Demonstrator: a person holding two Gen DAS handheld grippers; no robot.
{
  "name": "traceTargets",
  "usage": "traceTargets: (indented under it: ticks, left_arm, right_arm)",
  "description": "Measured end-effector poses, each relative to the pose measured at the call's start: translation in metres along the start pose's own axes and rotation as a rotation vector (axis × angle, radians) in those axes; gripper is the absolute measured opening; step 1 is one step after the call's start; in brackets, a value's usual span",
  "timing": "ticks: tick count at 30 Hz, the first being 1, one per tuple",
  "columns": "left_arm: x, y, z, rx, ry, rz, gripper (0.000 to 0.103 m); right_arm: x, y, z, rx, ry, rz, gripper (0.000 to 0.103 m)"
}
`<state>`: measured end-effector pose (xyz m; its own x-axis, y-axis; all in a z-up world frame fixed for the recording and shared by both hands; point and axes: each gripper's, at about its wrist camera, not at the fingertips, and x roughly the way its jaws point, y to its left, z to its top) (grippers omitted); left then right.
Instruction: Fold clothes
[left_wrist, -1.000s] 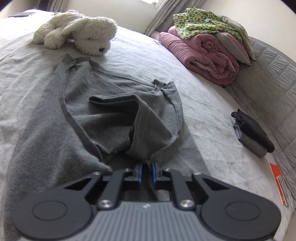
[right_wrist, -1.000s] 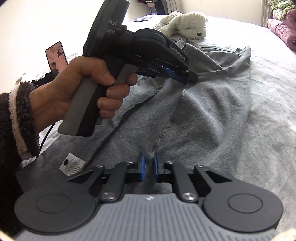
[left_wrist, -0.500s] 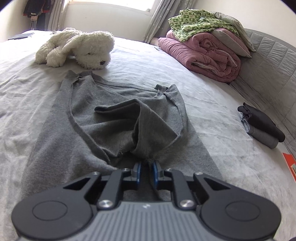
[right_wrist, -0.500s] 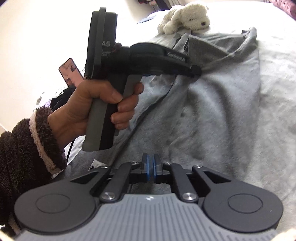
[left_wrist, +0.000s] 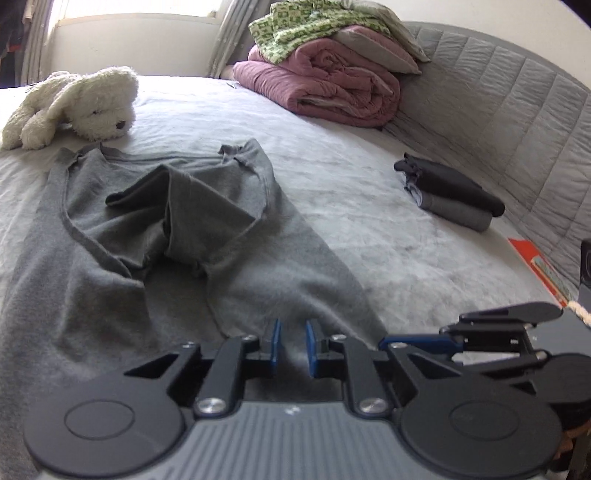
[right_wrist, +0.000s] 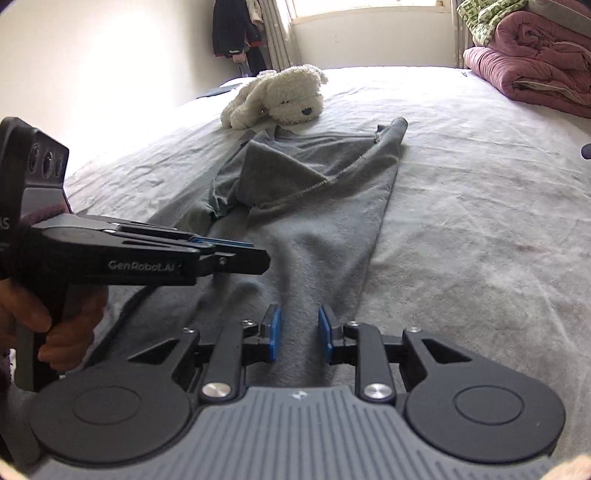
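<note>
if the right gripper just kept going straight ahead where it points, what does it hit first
Most likely the grey shirt: the right gripper has open jaws low over its near end, and the cloth runs straight ahead. The white plush dog lies farther along, slightly left. Height above the cloth is hard to judge.

Daylight enters from a window (right_wrist: 369, 26) at the far wall and washes the wall (right_wrist: 110, 66) beside it to near white in the right wrist view. The bed sheet (left_wrist: 369, 206) is evenly lit, with soft shadows in the grey garment (left_wrist: 155, 206) folds. Fisheye curvature bends both views; corners darken. Nearby cloth looks blurred.
</note>
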<state>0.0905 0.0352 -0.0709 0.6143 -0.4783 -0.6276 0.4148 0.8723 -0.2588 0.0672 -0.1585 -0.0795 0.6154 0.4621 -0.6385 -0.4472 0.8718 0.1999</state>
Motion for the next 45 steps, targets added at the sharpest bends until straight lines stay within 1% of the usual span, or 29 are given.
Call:
traceTargets:
  ticks: [1,5,6,7,9,12,13,15,16,17,21,25,27,29,31,32,33,35,37,39,41,43,45]
  left_arm:
    - [-0.003,0.001,-0.001,0.005,-0.005,-0.001,0.015]
    - [-0.016,0.005,-0.006,0.024,-0.025,-0.004,0.015]
    - [-0.019,0.006,-0.007,0.028,-0.03,-0.004,0.015]
    - [-0.022,0.008,-0.008,0.033,-0.035,-0.005,0.015]
    - [-0.026,0.008,-0.012,0.045,-0.051,-0.03,0.016]
    - [-0.025,0.006,-0.025,0.053,-0.041,-0.064,0.016]
    - [-0.027,0.003,-0.03,0.062,-0.041,-0.065,0.016]
    - [-0.036,-0.002,-0.039,0.081,-0.049,-0.062,0.017]
    - [-0.04,-0.005,-0.044,0.091,-0.053,-0.061,0.022]
    - [-0.044,-0.007,-0.048,0.101,-0.058,-0.059,0.023]
    - [-0.065,-0.017,-0.063,0.134,-0.075,-0.062,0.024]
    - [-0.081,-0.032,-0.082,0.155,-0.044,-0.11,0.025]
    - [-0.087,-0.042,-0.093,0.186,-0.018,-0.131,0.026]
    - [-0.097,-0.053,-0.1,0.237,0.012,-0.161,0.026]
    - [-0.108,-0.06,-0.103,0.266,0.036,-0.196,0.026]
    - [-0.114,-0.06,-0.103,0.27,0.033,-0.206,0.026]
    - [-0.12,-0.06,-0.103,0.272,0.026,-0.211,0.026]
    - [-0.131,-0.054,-0.097,0.271,-0.015,-0.184,0.029]
    - [-0.136,-0.041,-0.089,0.244,-0.052,-0.137,0.03]
    - [-0.136,-0.022,-0.08,0.193,-0.075,-0.085,0.03]
    - [-0.13,-0.002,-0.073,0.144,-0.088,-0.032,0.028]
    - [-0.119,0.013,-0.067,0.107,-0.077,0.003,0.027]
    - [-0.107,0.019,-0.064,0.097,-0.051,0.008,0.027]
  right_arm:
    - [0.0,-0.002,-0.002,-0.011,-0.004,0.001,0.02]
    - [-0.011,-0.002,-0.002,-0.016,-0.007,-0.011,0.02]
    - [-0.016,0.0,-0.002,-0.022,-0.021,-0.002,0.027]
    - [-0.021,0.003,-0.002,-0.029,-0.037,0.011,0.028]
    - [-0.027,0.011,-0.003,-0.061,-0.059,0.054,0.028]
    - [-0.02,0.024,-0.015,-0.137,-0.015,0.06,0.027]
    - [-0.018,0.028,-0.021,-0.17,-0.003,0.049,0.027]
    - [-0.022,0.037,-0.034,-0.244,-0.024,0.021,0.028]
    - [-0.026,0.04,-0.038,-0.256,-0.028,0.015,0.028]
    - [-0.03,0.042,-0.041,-0.263,-0.031,0.01,0.028]
    - [-0.05,0.052,-0.058,-0.292,-0.043,-0.002,0.031]
    - [-0.07,0.074,-0.078,-0.37,-0.037,0.033,0.031]
    - [-0.079,0.085,-0.089,-0.431,-0.024,0.053,0.031]
    - [-0.087,0.096,-0.099,-0.508,-0.008,0.068,0.031]
    - [-0.096,0.099,-0.1,-0.529,0.014,0.12,0.031]
    - [-0.1,0.099,-0.1,-0.536,0.025,0.149,0.031]
    - [-0.103,0.098,-0.097,-0.516,0.028,0.174,0.032]
    - [-0.104,0.094,-0.089,-0.467,0.003,0.178,0.033]
    - [-0.099,0.09,-0.079,-0.43,-0.031,0.143,0.034]
    - [-0.092,0.088,-0.071,-0.405,-0.056,0.098,0.034]
    - [-0.081,0.085,-0.062,-0.382,-0.072,0.069,0.034]
    - [-0.069,0.082,-0.051,-0.344,-0.073,0.067,0.034]
    - [-0.056,0.079,-0.041,-0.306,-0.073,0.066,0.034]
